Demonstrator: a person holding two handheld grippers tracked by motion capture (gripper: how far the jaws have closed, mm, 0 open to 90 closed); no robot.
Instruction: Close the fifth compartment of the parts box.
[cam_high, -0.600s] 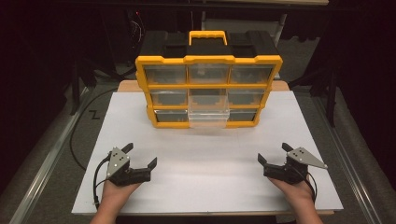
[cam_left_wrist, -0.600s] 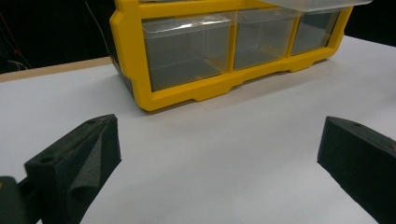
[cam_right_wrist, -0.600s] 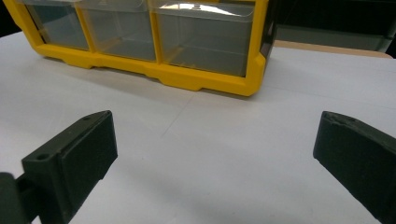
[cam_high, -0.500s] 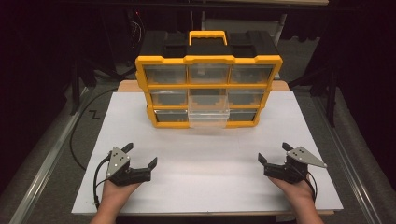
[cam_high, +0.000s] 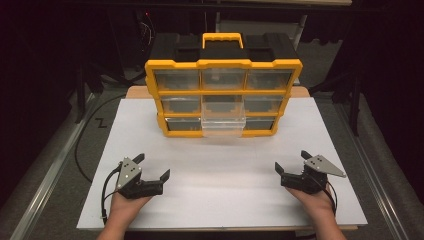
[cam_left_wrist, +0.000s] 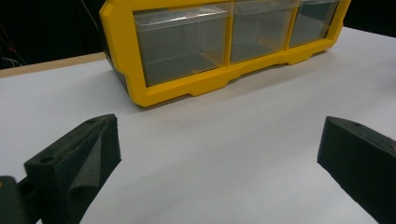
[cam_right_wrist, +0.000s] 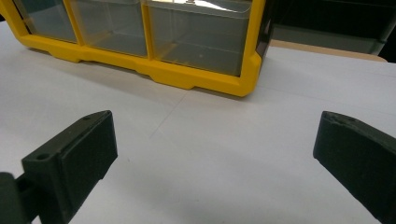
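Note:
A yellow and black organizer (cam_high: 223, 64) with clear drawers stands at the back of the white sheet (cam_high: 220, 200). Its bottom middle drawer (cam_high: 223, 127) is pulled out a little. My left gripper (cam_high: 153, 165) rests near the sheet's front left, held by a hand, its jaws wide apart with nothing between them. Near the front right my right gripper (cam_high: 291, 161) is likewise open and empty. In the left gripper view the gripper (cam_left_wrist: 219, 154) faces the organizer's yellow frame (cam_left_wrist: 187, 88). In the right gripper view the open gripper (cam_right_wrist: 215, 149) points at the organizer's lower right corner (cam_right_wrist: 243, 79).
A wooden table edge (cam_high: 135, 92) shows behind the sheet. A black cable (cam_high: 80, 150) loops on the grey floor at the left beside a metal rail (cam_high: 45, 185). The surroundings are dark.

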